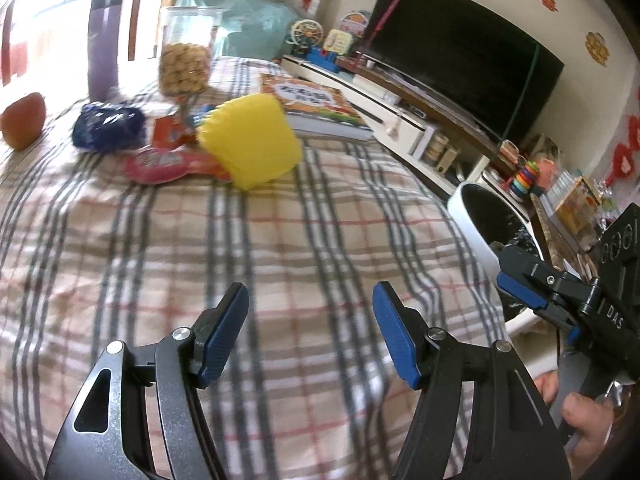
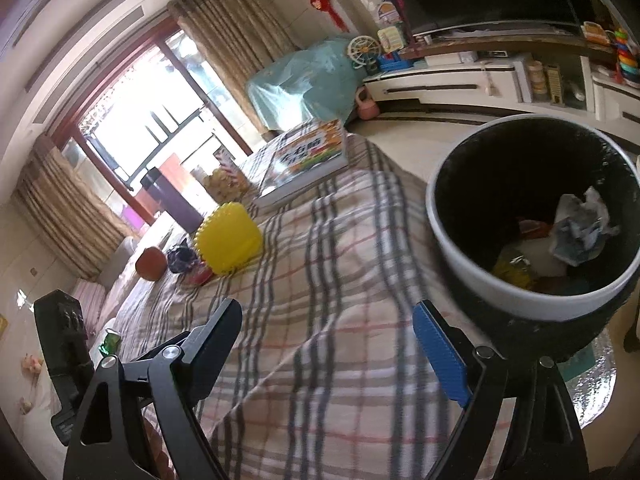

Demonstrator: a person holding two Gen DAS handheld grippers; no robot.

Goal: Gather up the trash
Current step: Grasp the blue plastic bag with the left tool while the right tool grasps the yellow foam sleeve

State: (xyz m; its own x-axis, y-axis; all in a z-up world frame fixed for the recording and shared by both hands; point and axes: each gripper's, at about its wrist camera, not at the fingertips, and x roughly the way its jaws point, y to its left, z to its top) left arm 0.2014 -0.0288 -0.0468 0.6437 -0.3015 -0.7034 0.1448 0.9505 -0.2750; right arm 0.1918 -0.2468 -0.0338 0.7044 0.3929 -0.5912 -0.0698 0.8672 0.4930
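Here both tongs hang over the plaid cloth with nothing between their blue pads. The left gripper is released, its jaws spread apart above bare checked fabric. The right gripper stands spread wide and empty too, one pad over the cloth and the other close by the rim of the bin. From the left wrist view the right gripper shows at about three o'clock, in front of the bin, with a hand wrapped round its handle at four o'clock.

The bin, white outside with a black liner, stands just off the table's edge. Inside it lie a crumpled grey-white wad, something yellow and a bit of red-orange.

The trash left on the table sits well away from both tongs, up at eleven o'clock in the left wrist view: a dark blue wrapper, a pink packet and a red one, bunched together beside a yellow ribbed cup lying on its side. An orange fruit sits at ten o'clock near the cloth's edge. Behind the cluster stand a clear jar of biscuits and a purple flask. A colourful book lies flat at twelve o'clock, just beside the cup. Beyond the table a dark television rests on a low white cabinet.
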